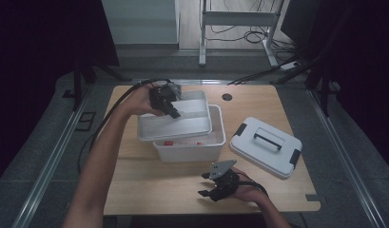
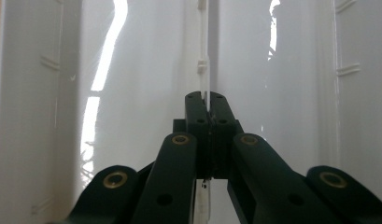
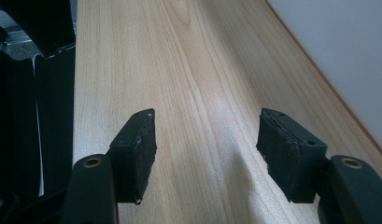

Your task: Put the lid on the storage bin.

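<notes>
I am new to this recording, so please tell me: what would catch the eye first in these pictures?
First, the white tray held tilted over the white bin at mid-table, the left gripper shut on its thin divider. Next, the lid lying to the right, and the right gripper open over bare wood.

The white inner tray (image 1: 175, 124) is a shallow rectangular plastic insert with a thin central divider (image 2: 205, 70) (running lengthwise between two compartments). It sits tilted, its near-left side lower, partly over the white storage box (image 1: 192, 147) and overhanging that box's left edge. The divider is clamped between closed jaws. The box is open, deeper than the tray, and rests on the wooden table near its centre.
</notes>
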Tool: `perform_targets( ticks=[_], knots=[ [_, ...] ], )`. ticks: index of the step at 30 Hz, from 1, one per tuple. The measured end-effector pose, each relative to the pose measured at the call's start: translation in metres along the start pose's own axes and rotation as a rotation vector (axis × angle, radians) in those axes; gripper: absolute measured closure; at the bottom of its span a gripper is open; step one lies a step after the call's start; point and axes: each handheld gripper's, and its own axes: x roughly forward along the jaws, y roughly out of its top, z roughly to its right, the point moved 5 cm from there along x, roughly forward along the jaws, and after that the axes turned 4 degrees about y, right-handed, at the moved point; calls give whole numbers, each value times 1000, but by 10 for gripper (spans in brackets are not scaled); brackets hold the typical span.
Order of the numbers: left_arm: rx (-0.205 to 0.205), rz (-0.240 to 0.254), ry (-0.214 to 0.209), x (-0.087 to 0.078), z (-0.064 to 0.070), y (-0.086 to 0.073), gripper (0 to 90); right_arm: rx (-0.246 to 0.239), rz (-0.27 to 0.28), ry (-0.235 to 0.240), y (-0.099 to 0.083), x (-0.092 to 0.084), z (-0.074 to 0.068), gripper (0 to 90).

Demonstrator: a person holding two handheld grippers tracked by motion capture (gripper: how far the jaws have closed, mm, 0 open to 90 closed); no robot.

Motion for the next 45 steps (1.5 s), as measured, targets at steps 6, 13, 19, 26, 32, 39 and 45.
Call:
perform_targets(
  ticks=[6,13,19,26,32,39,45],
  knots=[
    [15,8,-16,13,-1,9,900,-2,-8,1,-2,2,0,369],
    [20,20,-23,22,-2,15,900,2,-12,3,-3,3,0,369],
    [44,16,-28,24,0,24,900,6,-13,4,-3,3,0,369],
    [48,12,-31,31,1,29,900,3,-14,6,-4,3,0,369],
    [52,0,-41,40,0,33,900,4,-14,7,-4,3,0,369],
    [53,-30,-44,45,1,32,900,4,-12,5,-4,3,1,369],
    [53,-35,-42,50,2,31,898,6,-11,5,-4,3,1,369]
  ],
)
